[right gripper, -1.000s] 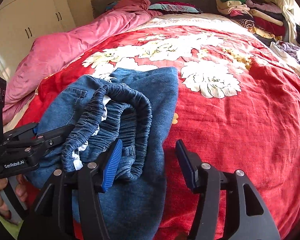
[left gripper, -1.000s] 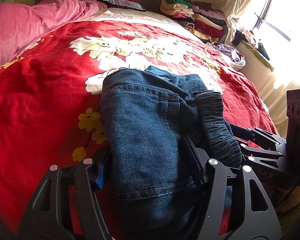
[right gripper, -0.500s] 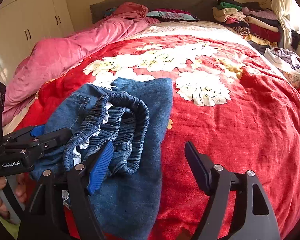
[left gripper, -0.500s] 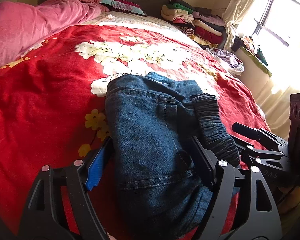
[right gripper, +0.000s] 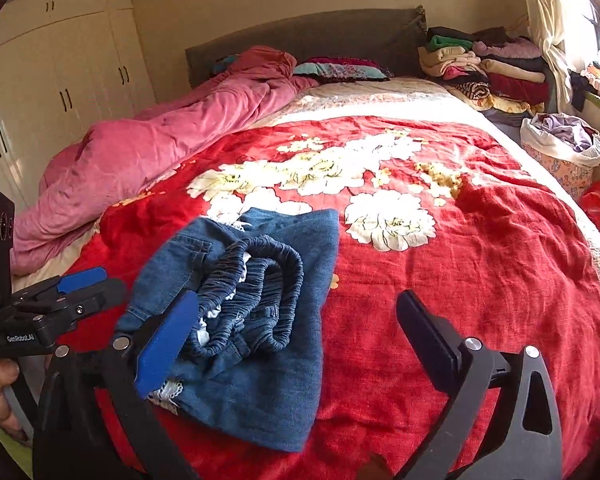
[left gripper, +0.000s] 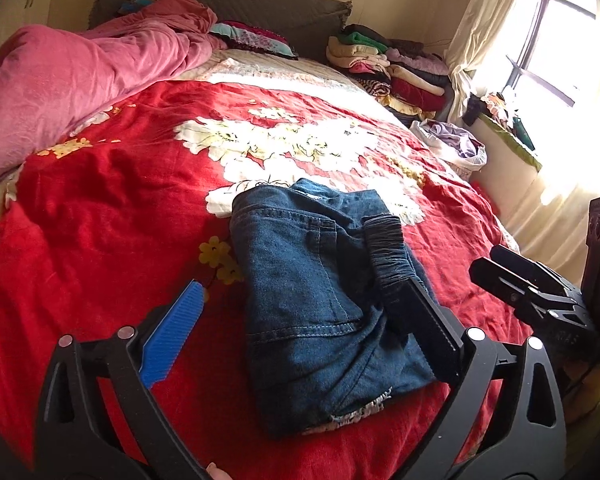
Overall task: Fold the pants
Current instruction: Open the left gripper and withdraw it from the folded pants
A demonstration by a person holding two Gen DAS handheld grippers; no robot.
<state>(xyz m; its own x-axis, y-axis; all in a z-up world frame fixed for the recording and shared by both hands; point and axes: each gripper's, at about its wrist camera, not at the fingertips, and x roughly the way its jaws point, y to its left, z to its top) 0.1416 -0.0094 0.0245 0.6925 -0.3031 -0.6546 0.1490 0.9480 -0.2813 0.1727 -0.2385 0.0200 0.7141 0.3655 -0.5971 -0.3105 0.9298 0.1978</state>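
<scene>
The blue denim pants (left gripper: 316, 292) lie folded into a compact bundle on the red flowered bedspread (left gripper: 100, 220), with the elastic waistband (right gripper: 260, 280) on top. My left gripper (left gripper: 300, 332) is open and empty, held above the near end of the bundle, apart from the cloth. My right gripper (right gripper: 296, 340) is open and empty, with its blue pad over the bundle's near left corner and its black pad over bare bedspread. The right gripper also shows at the right edge of the left wrist view (left gripper: 540, 296). The left gripper shows at the left edge of the right wrist view (right gripper: 60, 300).
A pink quilt (right gripper: 140, 160) lies along the left of the bed. Stacked folded clothes (right gripper: 488, 68) sit at the far right by the headboard. A basket of laundry (right gripper: 564, 148) stands beside the bed, near a bright window (left gripper: 556, 40). White wardrobes (right gripper: 52, 92) are at left.
My left gripper has opened, let go of the pants and pulled back. Both grippers have risen and moved away, and the folded bundle rests on the bed.
</scene>
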